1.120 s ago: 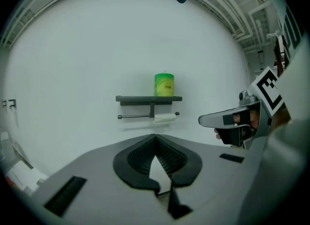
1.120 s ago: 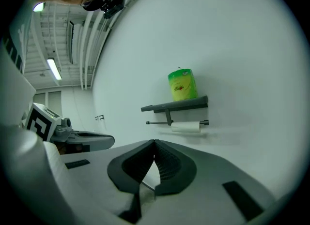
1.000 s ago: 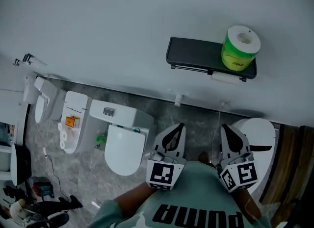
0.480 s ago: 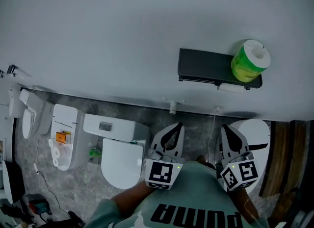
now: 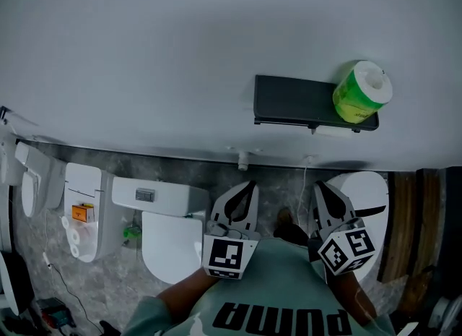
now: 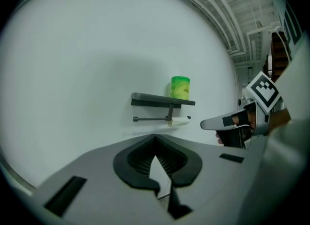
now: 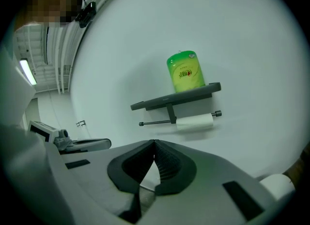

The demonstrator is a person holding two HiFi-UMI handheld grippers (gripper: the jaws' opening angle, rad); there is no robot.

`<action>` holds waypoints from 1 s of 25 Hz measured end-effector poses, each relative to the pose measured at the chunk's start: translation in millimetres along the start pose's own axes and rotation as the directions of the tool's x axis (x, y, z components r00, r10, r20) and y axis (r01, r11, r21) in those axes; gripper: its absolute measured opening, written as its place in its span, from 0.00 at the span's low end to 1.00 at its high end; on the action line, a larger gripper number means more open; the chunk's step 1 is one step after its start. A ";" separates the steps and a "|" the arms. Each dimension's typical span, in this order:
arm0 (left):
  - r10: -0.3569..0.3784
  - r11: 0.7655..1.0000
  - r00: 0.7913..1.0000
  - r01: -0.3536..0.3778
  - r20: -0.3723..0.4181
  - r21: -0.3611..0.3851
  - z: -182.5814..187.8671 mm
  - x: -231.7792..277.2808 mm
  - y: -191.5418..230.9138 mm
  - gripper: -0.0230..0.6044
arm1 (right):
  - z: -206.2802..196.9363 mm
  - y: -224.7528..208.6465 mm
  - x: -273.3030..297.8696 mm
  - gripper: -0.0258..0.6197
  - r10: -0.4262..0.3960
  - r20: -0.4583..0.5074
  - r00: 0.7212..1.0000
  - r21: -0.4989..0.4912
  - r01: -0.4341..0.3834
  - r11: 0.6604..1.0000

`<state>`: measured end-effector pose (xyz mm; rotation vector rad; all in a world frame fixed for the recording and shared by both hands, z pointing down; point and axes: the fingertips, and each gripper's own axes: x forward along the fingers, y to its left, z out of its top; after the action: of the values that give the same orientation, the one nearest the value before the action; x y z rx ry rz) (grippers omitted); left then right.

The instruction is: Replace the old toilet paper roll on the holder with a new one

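A dark wall shelf (image 5: 296, 101) carries a new roll in green wrapping (image 5: 361, 91) at its right end. Under the shelf, a thin white old roll (image 5: 333, 131) hangs on the holder bar (image 6: 150, 118). My left gripper (image 5: 249, 183) and right gripper (image 5: 317, 184) are held side by side close to my chest, well short of the wall and below the shelf. Both are shut with nothing between the jaws. The left gripper view shows the green roll (image 6: 180, 87), the old roll (image 6: 178, 121) and the right gripper (image 6: 227, 121). The right gripper view shows the green roll (image 7: 185, 71) above the old roll (image 7: 194, 121).
A white toilet (image 5: 170, 233) stands on the grey floor below left of my grippers, and another white toilet (image 5: 364, 197) below right. Further left are more fixtures and a stand with spare rolls (image 5: 72, 237). A wooden panel (image 5: 404, 219) runs along the right edge.
Both grippers have drifted slightly left in the head view, still shut and side by side. The toilets and floor have slid left as the view shifted.
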<state>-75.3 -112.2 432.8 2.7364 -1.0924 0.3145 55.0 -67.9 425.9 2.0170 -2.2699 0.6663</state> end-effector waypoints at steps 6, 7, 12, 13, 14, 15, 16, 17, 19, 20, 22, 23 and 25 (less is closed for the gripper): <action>0.048 0.999 0.999 -0.049 0.009 0.015 10.1 15.5 -6.6 0.04 | 10.4 -29.4 13.8 0.05 0.098 0.042 0.994 0.200 -0.104 0.974; 0.057 0.998 0.998 -0.057 0.000 0.019 11.1 17.8 -8.2 0.04 | 12.3 -34.2 15.8 0.05 0.111 0.048 0.993 0.236 -0.119 0.965; 0.096 0.995 0.995 -0.096 -0.009 0.036 17.8 30.8 -15.2 0.04 | 21.1 -55.6 28.7 0.05 0.149 0.067 0.987 0.344 -0.163 0.925; 0.105 0.994 0.994 -0.105 -0.010 0.039 18.6 32.6 -16.0 0.04 | 21.3 -59.3 31.2 0.05 0.157 0.070 0.985 0.363 -0.172 0.916; 0.115 0.993 0.993 -0.115 -0.012 0.041 19.2 34.2 -16.5 0.04 | 21.5 -63.1 33.4 0.05 0.165 0.073 0.984 0.380 -0.180 0.907; 0.126 0.991 0.992 -0.125 -0.013 0.040 19.9 35.8 -16.7 0.04 | 21.8 -66.7 35.4 0.05 0.175 0.077 0.982 0.398 -0.191 0.897; 0.137 0.990 0.990 -0.136 -0.014 0.039 20.4 37.4 -16.9 0.04 | 22.2 -69.6 37.4 0.05 0.189 0.083 0.979 0.420 -0.206 0.884; 0.147 0.989 0.989 -0.146 -0.016 0.037 20.7 39.0 -17.3 0.04 | 23.1 -71.5 39.2 0.05 0.209 0.093 0.974 0.445 -0.228 0.866; 0.161 0.986 0.987 -0.160 -0.021 0.039 20.6 42.7 -19.2 0.04 | 25.8 -73.8 43.2 0.06 0.255 0.125 0.959 0.499 -0.283 0.819; 0.165 0.985 0.986 -0.164 -0.024 0.044 20.6 45.0 -20.6 0.04 | 27.5 -75.3 45.6 0.06 0.272 0.141 0.952 0.524 -0.305 0.795; 0.175 0.984 0.984 -0.173 -0.031 0.053 21.0 48.9 -22.1 0.04 | 29.6 -79.2 51.6 0.12 0.295 0.165 0.941 0.569 -0.335 0.751; 0.181 0.982 0.983 -0.179 -0.035 0.055 20.9 50.0 -21.9 0.04 | 29.4 -81.4 54.6 0.19 0.303 0.176 0.937 0.591 -0.347 0.728; 0.195 0.980 0.980 -0.192 -0.045 0.059 20.6 50.8 -20.9 0.04 | 27.2 -85.0 59.4 0.28 0.318 0.195 0.928 0.634 -0.366 0.681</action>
<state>-22.1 -135.6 424.4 2.6561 -1.3592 0.4441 133.6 -138.5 444.0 1.8191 -2.7600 1.6790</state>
